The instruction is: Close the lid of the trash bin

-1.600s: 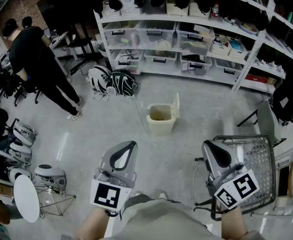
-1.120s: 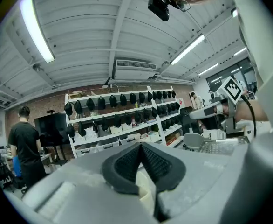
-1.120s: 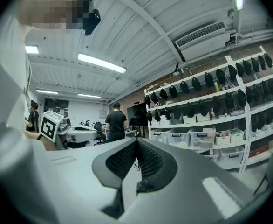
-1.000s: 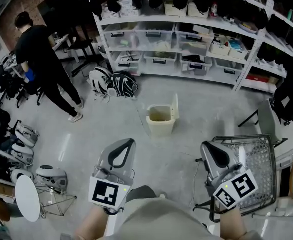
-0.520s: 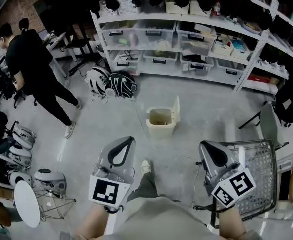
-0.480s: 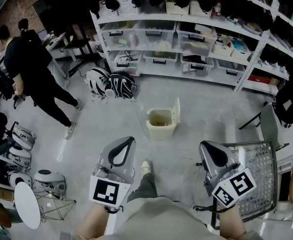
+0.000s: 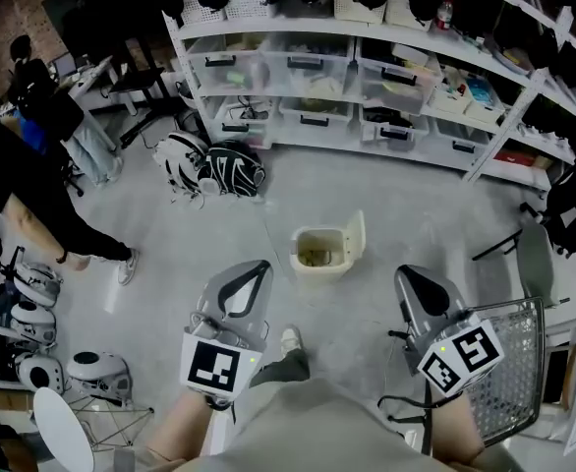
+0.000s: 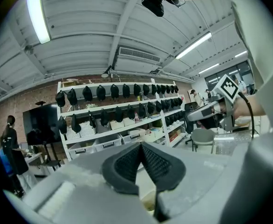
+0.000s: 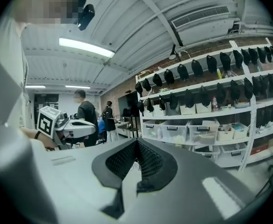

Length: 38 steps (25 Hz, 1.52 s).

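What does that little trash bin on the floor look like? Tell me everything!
The trash bin is small, boxy and cream-coloured, and looks like plastic. It stands upright on the grey floor, in front of the white shelves. Its lid is open, standing up along the bin's right side. Something lies inside, too small to tell. Nothing touches it: the left claw and the right claw are both apart from it.

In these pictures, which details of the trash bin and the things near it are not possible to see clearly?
- Head view: what lies inside the trash bin is too small and dim to name.
- Head view: the hinge of its raised lid is too small to make out.
- Head view: the wire basket is partly covered by the right gripper.
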Tool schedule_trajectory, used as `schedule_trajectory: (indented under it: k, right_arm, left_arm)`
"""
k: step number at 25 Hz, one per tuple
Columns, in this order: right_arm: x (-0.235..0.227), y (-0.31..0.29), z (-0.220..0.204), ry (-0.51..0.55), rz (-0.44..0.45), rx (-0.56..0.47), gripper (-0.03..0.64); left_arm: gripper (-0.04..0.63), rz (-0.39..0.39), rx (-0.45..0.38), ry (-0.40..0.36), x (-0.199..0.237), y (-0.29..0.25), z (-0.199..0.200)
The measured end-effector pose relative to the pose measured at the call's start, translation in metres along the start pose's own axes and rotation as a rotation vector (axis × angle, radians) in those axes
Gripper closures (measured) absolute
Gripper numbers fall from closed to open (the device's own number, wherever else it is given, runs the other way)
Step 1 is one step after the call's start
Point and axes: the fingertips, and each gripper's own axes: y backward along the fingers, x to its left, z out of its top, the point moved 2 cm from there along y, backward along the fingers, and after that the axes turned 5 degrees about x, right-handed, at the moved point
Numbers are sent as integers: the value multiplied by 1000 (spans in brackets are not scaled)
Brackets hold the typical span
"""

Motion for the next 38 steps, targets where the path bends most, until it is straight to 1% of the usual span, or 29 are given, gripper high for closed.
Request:
schedule_trajectory:
  k: [6, 11, 15, 18, 19, 21, 22, 24, 25, 28, 31, 35, 38]
  right_arm:
    - [-32, -82, 11, -13, -53, 36, 614]
    - [-56, -127, 9, -34, -93, 49, 614]
    - [-79, -153, -3, -71, -94, 83, 614]
    - [-99, -169, -12, -82, -87, 119, 614]
    - [-107, -174, -17, -86, -82, 132, 614]
    - [-123, -185, -28, -96, -70, 163, 614]
    - [-132, -191, -35, -99, -66, 180, 614]
    - [-155, -201, -49, -103, -60, 212, 614]
    - [-168, -207, -58, -108, -58, 228, 614]
    - [-206, -229, -91, -130, -51, 278, 614]
    - [-243, -252, -133, -145, -46, 346, 614]
    - [-279, -275, -205, -190, -38, 460, 614]
    - [-299, -286, -260, -243, -43, 530, 614]
  left_arm:
    - [594, -56, 9, -8, 63, -63, -5]
    - [593, -77, 21, -11, 101, -104, -16]
    - [594, -67, 43, 8, 118, -131, -26]
    - [593, -80, 72, -25, 122, -151, -33]
    - [594, -81, 85, -23, 123, -157, -35]
    - [594, -70, 116, 9, 121, -169, -42]
    - [594, -68, 132, 3, 121, -176, -47]
    - [593, -66, 161, -31, 118, -192, -57]
    - [594, -63, 176, -34, 117, -200, -63]
    - [594, -51, 220, -15, 111, -227, -81]
    - [594, -45, 268, -2, 102, -256, -99]
    - [592, -61, 354, 42, 84, -289, -141]
    - [594, -71, 432, 99, 71, -310, -183]
